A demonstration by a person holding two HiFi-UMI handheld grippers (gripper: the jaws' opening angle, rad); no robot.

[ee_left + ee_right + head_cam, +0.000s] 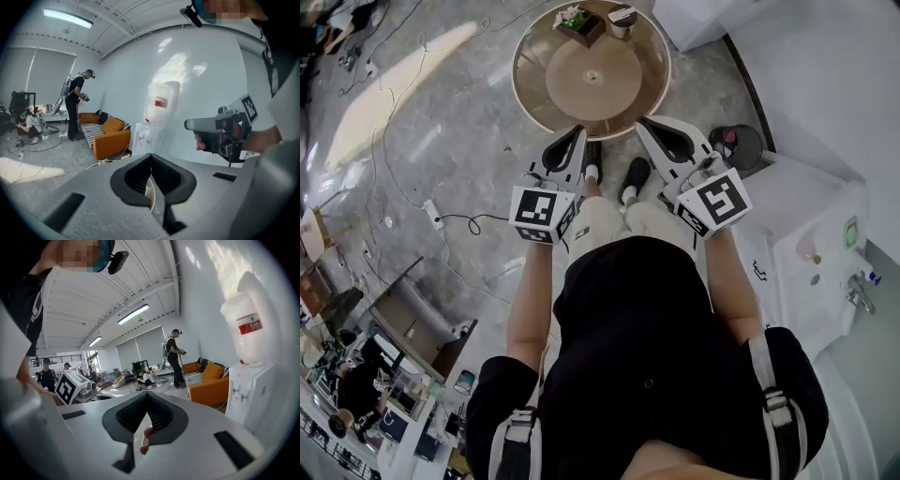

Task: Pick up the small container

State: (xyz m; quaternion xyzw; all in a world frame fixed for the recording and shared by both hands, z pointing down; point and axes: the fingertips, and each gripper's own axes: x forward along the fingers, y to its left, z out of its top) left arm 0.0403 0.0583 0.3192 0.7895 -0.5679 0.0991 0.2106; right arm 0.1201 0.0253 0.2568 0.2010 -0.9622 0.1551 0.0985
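Head view, read from left to right. On the grey stone floor at the left lies a white power strip [431,214] with its cable trailing off.

The left gripper [577,136] is held out ahead of the person. Its jaws are closed on each other with nothing between them (its own view shows the ribbed pads meeting at the tip). That view looks across the room to an orange sofa [110,136] and, right of it, a water dispenser [149,137].

At the centre top stands a round table [528,89] with a raised rim. On its far side sits a planter box [579,22] with green leaves. The small container [622,19] stands just to the right of the box, upright and near the far rim. It is well apart from both grippers, whose tips appear at the table's near edge. The person's shoes [635,174] show between the two grippers.

The right gripper [645,127] is level with the left one. Its jaws are likewise pressed together at the tip and hold nothing.

Farther right a dark bin [741,148] stands on the floor beside the wall, and a white sink counter [834,246] fills the right edge.
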